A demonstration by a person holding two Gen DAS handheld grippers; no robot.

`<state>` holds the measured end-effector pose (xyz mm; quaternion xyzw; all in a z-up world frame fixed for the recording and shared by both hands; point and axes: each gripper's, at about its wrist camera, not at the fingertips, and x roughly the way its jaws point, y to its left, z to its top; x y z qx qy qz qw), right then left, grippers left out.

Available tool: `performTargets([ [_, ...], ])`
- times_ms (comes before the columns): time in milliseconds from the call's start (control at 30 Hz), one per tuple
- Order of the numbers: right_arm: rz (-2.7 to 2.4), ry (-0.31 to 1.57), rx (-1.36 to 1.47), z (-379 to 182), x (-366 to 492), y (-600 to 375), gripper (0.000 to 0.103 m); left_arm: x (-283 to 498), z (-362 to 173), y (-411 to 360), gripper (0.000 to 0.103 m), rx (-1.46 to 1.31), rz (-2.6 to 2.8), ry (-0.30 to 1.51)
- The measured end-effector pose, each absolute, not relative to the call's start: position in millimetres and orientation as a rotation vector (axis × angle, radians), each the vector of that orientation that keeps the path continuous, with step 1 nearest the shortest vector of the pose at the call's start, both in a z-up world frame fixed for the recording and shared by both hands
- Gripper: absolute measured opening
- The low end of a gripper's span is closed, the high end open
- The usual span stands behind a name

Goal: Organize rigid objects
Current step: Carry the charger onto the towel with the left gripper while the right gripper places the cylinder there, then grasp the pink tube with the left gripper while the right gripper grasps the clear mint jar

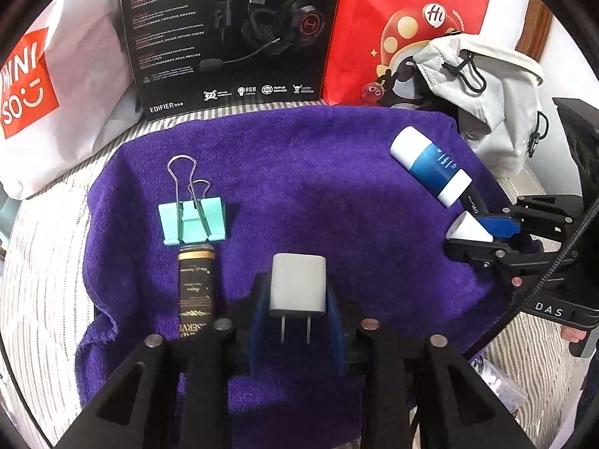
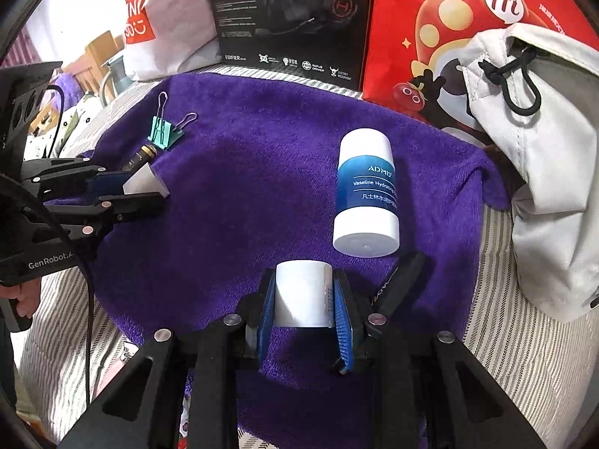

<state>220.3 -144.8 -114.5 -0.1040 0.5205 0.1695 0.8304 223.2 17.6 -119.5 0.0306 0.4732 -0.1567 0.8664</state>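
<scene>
1. Left wrist view: the left gripper [image 1: 297, 299] pinches a grey-white wall charger [image 1: 297, 286] between its blue pads [image 1: 335, 325], jaws closed in against the charger's two sides, prongs pointing back toward the camera.
2. Just left of this claw a dark tube with gold lettering [image 1: 196, 288] lies on the purple towel [image 1: 299, 172]; beyond the tube's far end, touching or nearly so, sits a mint-green binder clip [image 1: 192, 220].
3. Far to the claw's right lies a blue-and-white bottle [image 1: 430, 166]; the right gripper [image 1: 473, 230] is just beside it.
4. Right wrist view: the right gripper [image 2: 305, 299] clamps a white cylindrical object [image 2: 303, 293] between its blue pads [image 2: 342, 321], jaws narrowed onto both sides.
5. Ahead and slightly right of this claw, the blue-and-white bottle [image 2: 367, 192] lies on its side on the towel [image 2: 243, 187], apart from the fingers.
6. A black item [image 2: 398, 284] lies just right of the claw; what it is cannot be told.
7. Far left, the left gripper [image 2: 144, 187] holds the charger [image 2: 144, 183].
</scene>
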Motion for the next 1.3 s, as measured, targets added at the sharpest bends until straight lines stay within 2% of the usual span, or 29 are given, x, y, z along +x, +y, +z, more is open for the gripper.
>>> performTargets([
  [167,0.36,1.125,-0.204,-113,217,-148,0.034,219,-120,17,0.041,0.056,-0.342,0.981],
  [733,0.341,1.09,-0.144,-82,184,-163,0.034,205,-92,23,0.042,0.05,-0.294,0.96],
  [1300,0.323,1.074,-0.068,-69,115,-173,0.034,141,-73,15,0.042,0.06,-0.306,0.927],
])
